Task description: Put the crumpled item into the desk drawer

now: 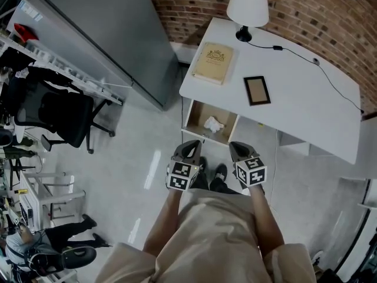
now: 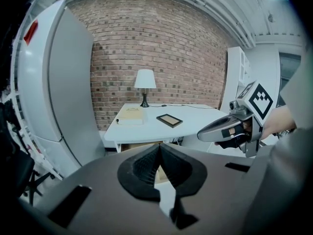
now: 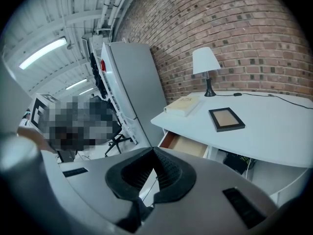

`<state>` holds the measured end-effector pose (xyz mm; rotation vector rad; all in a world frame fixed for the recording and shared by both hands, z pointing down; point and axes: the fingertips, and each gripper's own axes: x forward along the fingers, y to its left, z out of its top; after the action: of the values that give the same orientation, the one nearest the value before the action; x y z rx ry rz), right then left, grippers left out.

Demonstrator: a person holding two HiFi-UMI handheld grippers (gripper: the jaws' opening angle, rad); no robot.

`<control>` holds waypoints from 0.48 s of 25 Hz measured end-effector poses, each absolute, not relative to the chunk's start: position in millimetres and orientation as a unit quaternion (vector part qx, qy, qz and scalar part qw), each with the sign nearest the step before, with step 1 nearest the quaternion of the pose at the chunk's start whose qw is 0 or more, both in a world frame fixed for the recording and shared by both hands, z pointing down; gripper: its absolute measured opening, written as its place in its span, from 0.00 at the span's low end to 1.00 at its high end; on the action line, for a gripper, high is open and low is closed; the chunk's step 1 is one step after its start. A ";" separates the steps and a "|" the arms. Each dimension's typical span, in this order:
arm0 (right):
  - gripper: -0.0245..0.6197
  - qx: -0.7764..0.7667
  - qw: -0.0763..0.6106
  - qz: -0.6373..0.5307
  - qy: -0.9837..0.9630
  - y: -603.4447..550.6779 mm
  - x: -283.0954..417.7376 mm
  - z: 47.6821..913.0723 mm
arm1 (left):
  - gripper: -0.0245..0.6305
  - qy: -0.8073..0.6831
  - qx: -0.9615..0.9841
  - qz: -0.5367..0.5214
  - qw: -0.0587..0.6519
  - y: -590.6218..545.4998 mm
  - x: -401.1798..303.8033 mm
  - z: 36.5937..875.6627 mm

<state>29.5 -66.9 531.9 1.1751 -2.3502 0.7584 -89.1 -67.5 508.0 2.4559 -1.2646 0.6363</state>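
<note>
A crumpled white paper ball (image 1: 213, 124) lies inside the open desk drawer (image 1: 194, 114), which sticks out from the white desk (image 1: 294, 99). My left gripper (image 1: 189, 148) and right gripper (image 1: 238, 148) are side by side in front of the drawer, close to the person's body, both shut with nothing between the jaws. In the left gripper view the left gripper (image 2: 159, 147) has its dark pads pressed together, and the right gripper (image 2: 226, 127) shows to its right. The right gripper view has the right gripper (image 3: 154, 151) closed too, with the drawer (image 3: 188, 146) beyond it.
On the desk stand a white lamp (image 1: 247, 5), a tan book (image 1: 213, 63) and a dark picture frame (image 1: 257, 90). A grey cabinet (image 1: 112, 34) stands left of the desk. A black office chair (image 1: 59, 117) is further left. The brick wall (image 1: 306, 10) runs behind.
</note>
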 end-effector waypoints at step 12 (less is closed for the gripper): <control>0.08 0.413 0.197 0.276 -0.845 -55.6 27.4 532.2 | 0.06 -0.464 0.837 0.214 0.195 -63.4 -99.3 508.2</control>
<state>27.4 -55.6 532.2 1.1571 -2.3672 0.7719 -99.3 -63.4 508.2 2.3468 -1.3014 0.5995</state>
